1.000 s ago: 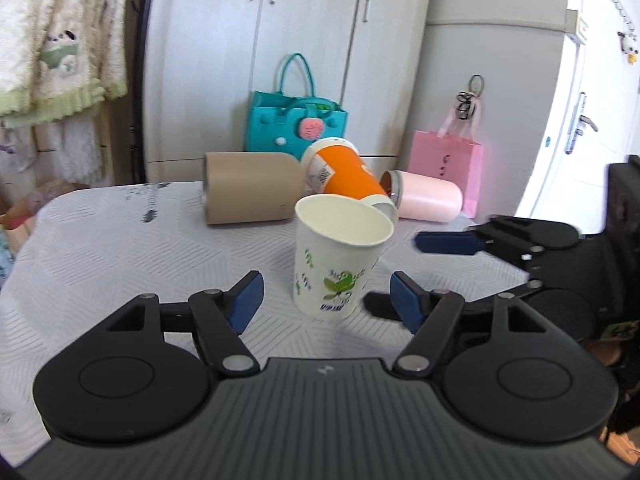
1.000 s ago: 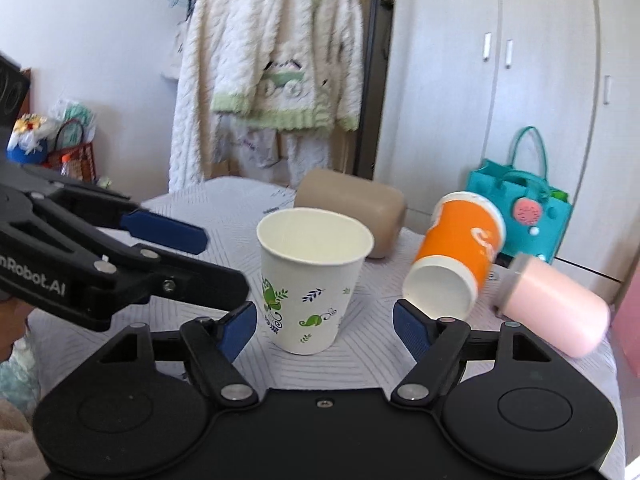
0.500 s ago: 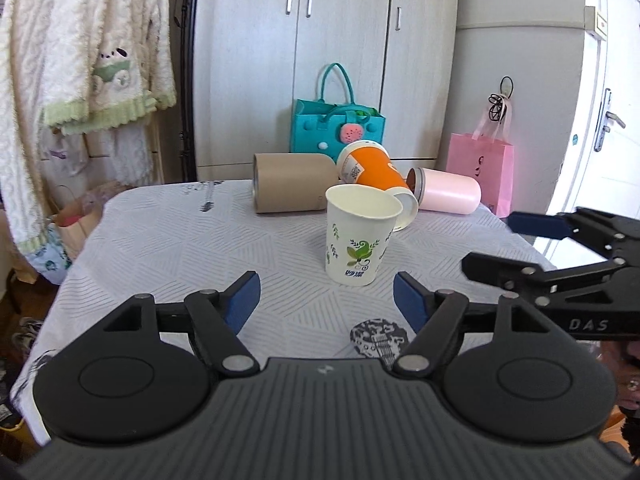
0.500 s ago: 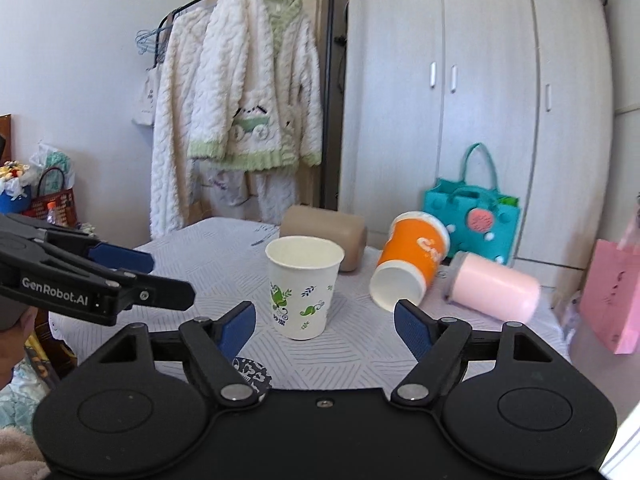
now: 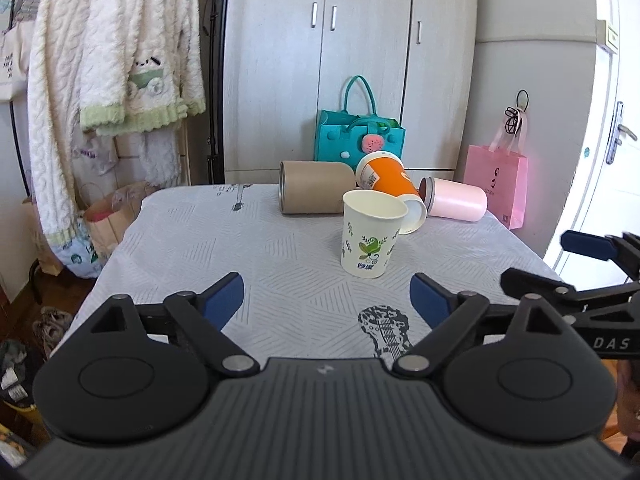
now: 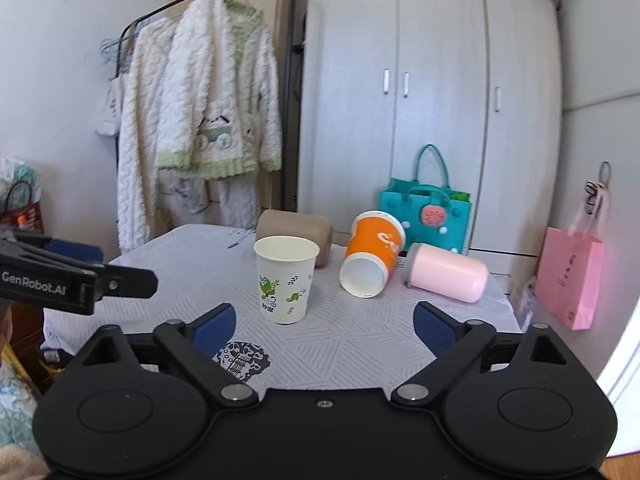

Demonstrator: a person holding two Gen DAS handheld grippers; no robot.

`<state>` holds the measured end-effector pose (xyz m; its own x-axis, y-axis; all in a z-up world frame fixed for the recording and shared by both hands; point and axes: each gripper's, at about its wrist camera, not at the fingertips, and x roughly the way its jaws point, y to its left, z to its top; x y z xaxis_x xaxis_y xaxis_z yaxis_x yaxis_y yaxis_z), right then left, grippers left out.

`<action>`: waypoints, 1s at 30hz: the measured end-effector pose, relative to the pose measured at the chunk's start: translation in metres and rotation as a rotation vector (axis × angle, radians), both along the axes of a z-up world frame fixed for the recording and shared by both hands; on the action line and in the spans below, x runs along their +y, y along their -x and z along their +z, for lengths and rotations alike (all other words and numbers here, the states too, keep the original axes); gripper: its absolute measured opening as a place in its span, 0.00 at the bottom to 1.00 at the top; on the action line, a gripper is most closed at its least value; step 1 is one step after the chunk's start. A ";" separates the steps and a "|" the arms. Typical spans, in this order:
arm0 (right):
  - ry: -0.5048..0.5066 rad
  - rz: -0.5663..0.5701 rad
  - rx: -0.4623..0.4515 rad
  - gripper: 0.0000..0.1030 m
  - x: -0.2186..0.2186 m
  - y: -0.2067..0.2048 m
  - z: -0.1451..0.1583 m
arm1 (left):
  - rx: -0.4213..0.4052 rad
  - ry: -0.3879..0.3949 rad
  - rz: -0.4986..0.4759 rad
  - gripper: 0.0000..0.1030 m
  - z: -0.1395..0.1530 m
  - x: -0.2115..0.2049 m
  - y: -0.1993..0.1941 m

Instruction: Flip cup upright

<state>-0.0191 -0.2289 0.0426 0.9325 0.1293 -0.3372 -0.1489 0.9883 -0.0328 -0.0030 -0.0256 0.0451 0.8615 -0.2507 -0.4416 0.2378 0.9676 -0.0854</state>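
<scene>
A white paper cup with green leaf print (image 5: pixel 370 234) stands upright, mouth up, on the table (image 5: pixel 240 248); it also shows in the right wrist view (image 6: pixel 285 278). My left gripper (image 5: pixel 326 300) is open and empty, well back from the cup near the table's front. My right gripper (image 6: pixel 324 326) is open and empty, also back from the cup. The right gripper shows at the right edge of the left wrist view (image 5: pixel 588 264). The left gripper shows at the left edge of the right wrist view (image 6: pixel 80 280).
Behind the cup lie an orange cup (image 5: pixel 390 190), a tan cylinder (image 5: pixel 316 192) and a pink tumbler (image 5: pixel 456 200), all on their sides. A teal bag (image 5: pixel 360 140) and a pink bag (image 5: pixel 496 184) stand by the wardrobe. Clothes hang at the left (image 5: pixel 112 80).
Both grippers have drawn back from the upright white cup, so it looks smaller and farther. The cup has stayed upright in place.
</scene>
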 end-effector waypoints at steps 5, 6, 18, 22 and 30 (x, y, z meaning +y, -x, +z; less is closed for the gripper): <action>-0.035 -0.045 -0.002 1.00 -0.004 0.009 0.002 | 0.007 0.010 -0.009 0.90 -0.001 0.003 0.005; -0.043 -0.048 0.000 1.00 -0.004 0.010 0.002 | 0.006 0.009 -0.007 0.90 -0.001 0.003 0.006; -0.063 -0.153 0.016 1.00 -0.005 0.012 -0.003 | -0.008 0.031 0.041 1.00 -0.005 0.011 0.007; -0.052 -0.172 0.021 1.00 -0.005 0.010 -0.004 | -0.018 0.013 0.068 1.00 -0.008 0.011 0.006; -0.043 -0.217 0.028 1.00 -0.009 0.011 -0.007 | -0.024 -0.004 0.186 1.00 -0.012 0.012 0.004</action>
<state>-0.0301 -0.2377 0.0354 0.9303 -0.0585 -0.3620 0.0669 0.9977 0.0109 -0.0071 -0.0132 0.0332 0.9030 -0.0848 -0.4212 0.0569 0.9953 -0.0784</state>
